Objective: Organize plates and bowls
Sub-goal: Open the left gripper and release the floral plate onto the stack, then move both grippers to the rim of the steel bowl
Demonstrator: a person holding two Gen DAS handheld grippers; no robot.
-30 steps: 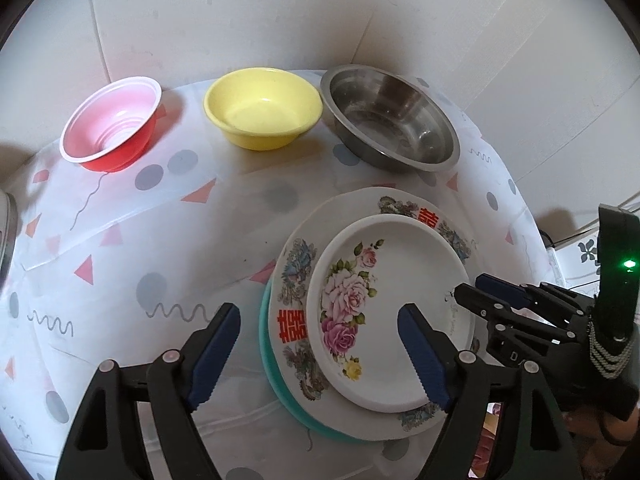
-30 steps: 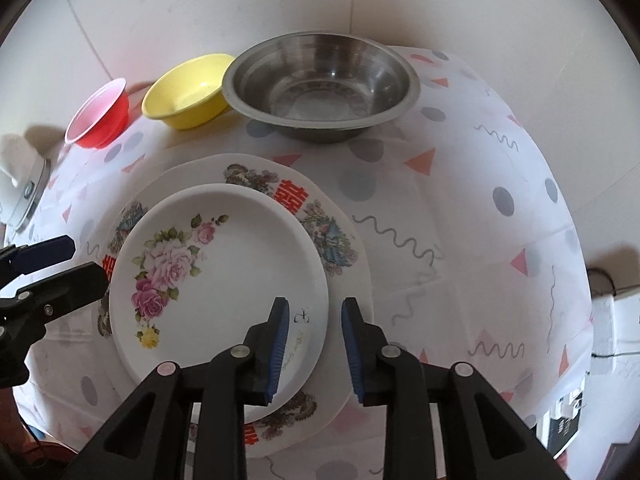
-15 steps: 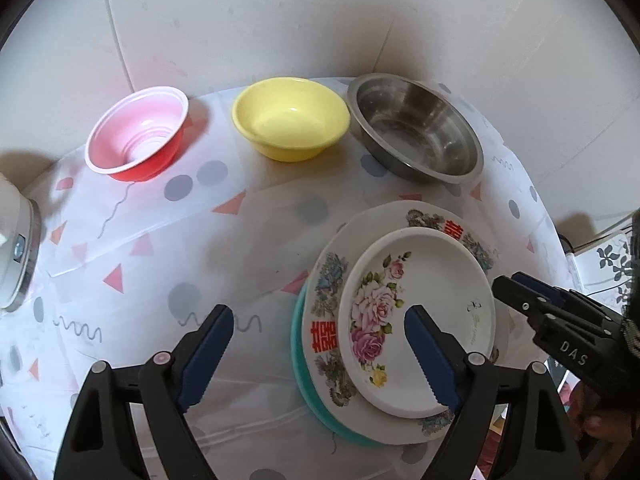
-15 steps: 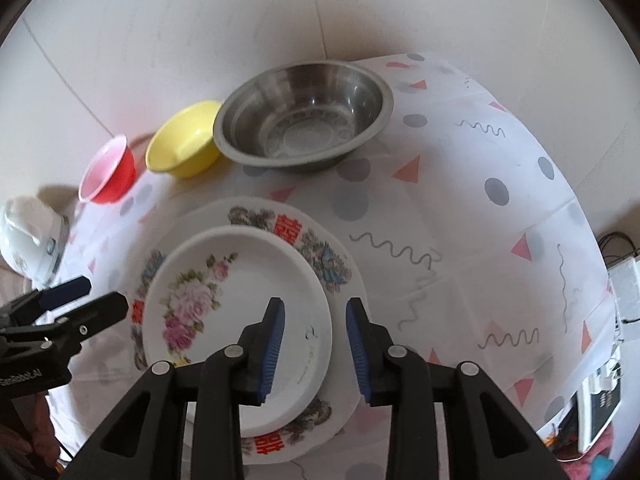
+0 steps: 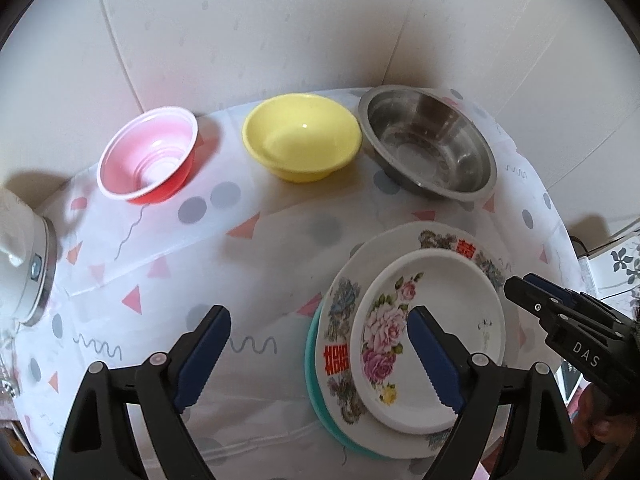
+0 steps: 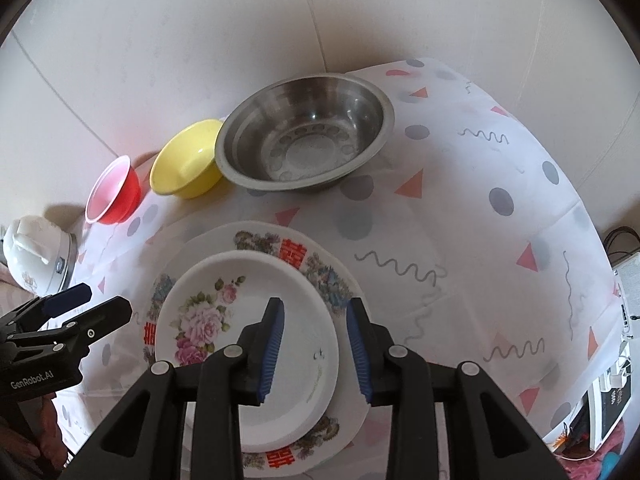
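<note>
1. The teal plate (image 5: 314, 354) at the bottom of the stack shows only a thin rim in the left wrist view; the large white plate with red characters (image 5: 340, 316) covers the rest.
2. That large plate's centre lies hidden under the smaller white rose-patterned plate (image 5: 436, 320).
3. A white round appliance with a metal band (image 5: 24, 264) is cut off by the left edge.
4. Small markings on the rose-patterned plate are too small to read.

Along the table's (image 5: 280, 240) far edge stand a red bowl (image 5: 149, 160), a yellow bowl (image 5: 302, 142) and a steel bowl (image 5: 430, 144), nearly rim to rim (little gap for fingers). The plate stack (image 5: 400, 320) fills the near right part. The middle and near left lie bare, and so does the right edge beyond the stack.
</note>
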